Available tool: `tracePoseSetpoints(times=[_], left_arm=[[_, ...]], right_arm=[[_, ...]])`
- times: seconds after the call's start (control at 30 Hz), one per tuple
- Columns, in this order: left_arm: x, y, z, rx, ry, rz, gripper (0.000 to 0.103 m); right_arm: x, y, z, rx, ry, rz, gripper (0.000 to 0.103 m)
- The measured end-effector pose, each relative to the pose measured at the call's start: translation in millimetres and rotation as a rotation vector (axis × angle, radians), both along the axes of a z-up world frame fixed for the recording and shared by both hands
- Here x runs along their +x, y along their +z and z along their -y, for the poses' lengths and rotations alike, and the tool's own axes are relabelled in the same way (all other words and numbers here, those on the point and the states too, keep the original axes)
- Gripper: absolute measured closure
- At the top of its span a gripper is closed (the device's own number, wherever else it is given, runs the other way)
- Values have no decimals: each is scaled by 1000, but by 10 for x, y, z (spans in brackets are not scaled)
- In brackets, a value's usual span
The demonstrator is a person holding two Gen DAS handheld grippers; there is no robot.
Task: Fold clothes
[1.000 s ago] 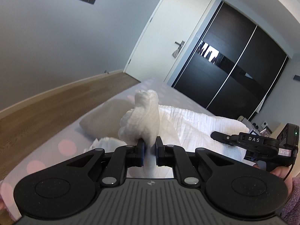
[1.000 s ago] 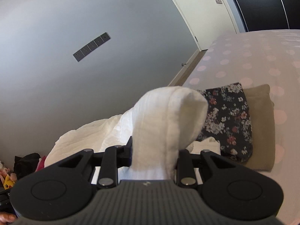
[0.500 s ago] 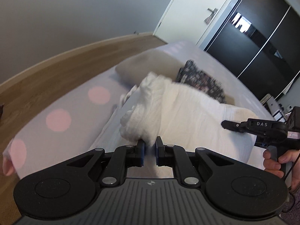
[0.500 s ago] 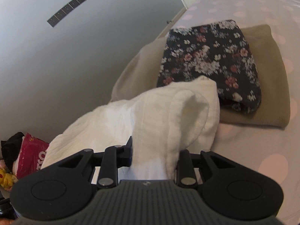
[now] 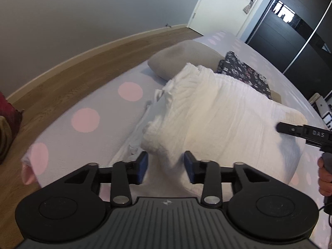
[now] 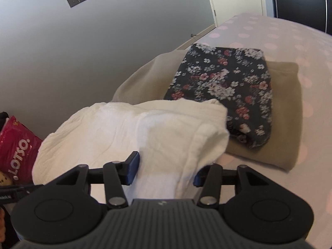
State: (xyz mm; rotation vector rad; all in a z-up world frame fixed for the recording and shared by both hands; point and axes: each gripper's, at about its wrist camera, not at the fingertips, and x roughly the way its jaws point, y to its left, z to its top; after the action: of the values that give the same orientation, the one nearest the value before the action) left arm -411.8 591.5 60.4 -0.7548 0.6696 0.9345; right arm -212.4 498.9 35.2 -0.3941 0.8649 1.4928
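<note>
Judging by its crinkled, puffy weave, the white gauze-like cotton garment (image 5: 217,112) will handle as light, limp and non-slippery cloth that sags wherever it is unsupported, so it is best pinched at a doubled edge or corner, not in the slack middle. The left gripper (image 5: 166,167) has its jaws opening, a bunched fold of the garment lying loose between the blue pads (image 5: 142,166), which no longer press it. Ahead of these tongs the cloth is spread over the pink-dotted lilac bedsheet (image 5: 87,103). The right gripper (image 6: 164,171) is likewise opening, a thick fold draped between its jaws and hiding its right pad. Just beyond it lies a folded dark floral garment (image 6: 224,83) on a folded beige garment (image 6: 284,112).
</note>
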Motion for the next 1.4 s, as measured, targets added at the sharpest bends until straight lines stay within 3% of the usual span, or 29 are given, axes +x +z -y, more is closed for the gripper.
tracePoseSetpoints(times=[0.07, 0.27, 0.33, 0.37, 0.43, 0.63, 0.87, 1.0, 1.4], left_arm=[[-28, 94, 30, 27, 7, -5, 59], [75, 381, 114, 87, -38, 24, 59], [200, 434, 129, 105, -77, 26, 59], [268, 456, 132, 113, -96, 27, 59], [405, 469, 120, 126, -125, 29, 59], [839, 299, 53, 139, -179, 12, 59], [1028, -256, -82, 77, -171, -82, 60], [991, -469, -153, 42, -176, -60, 60], [1024, -346, -104, 50, -185, -106, 60]], right_arm=[[27, 76, 64, 4, -8, 43, 38], [104, 306, 390, 68, -30, 156, 38], [113, 358, 540, 108, -24, 170, 45], [115, 381, 614, 129, -21, 175, 55], [65, 411, 709, 156, 12, 176, 57], [-431, 259, 648, 182, 196, 256, 61], [-655, -307, 173, 78, 189, 252, 59], [-654, -534, 15, 42, 194, 258, 58], [-641, -447, 8, 14, 214, 264, 58]])
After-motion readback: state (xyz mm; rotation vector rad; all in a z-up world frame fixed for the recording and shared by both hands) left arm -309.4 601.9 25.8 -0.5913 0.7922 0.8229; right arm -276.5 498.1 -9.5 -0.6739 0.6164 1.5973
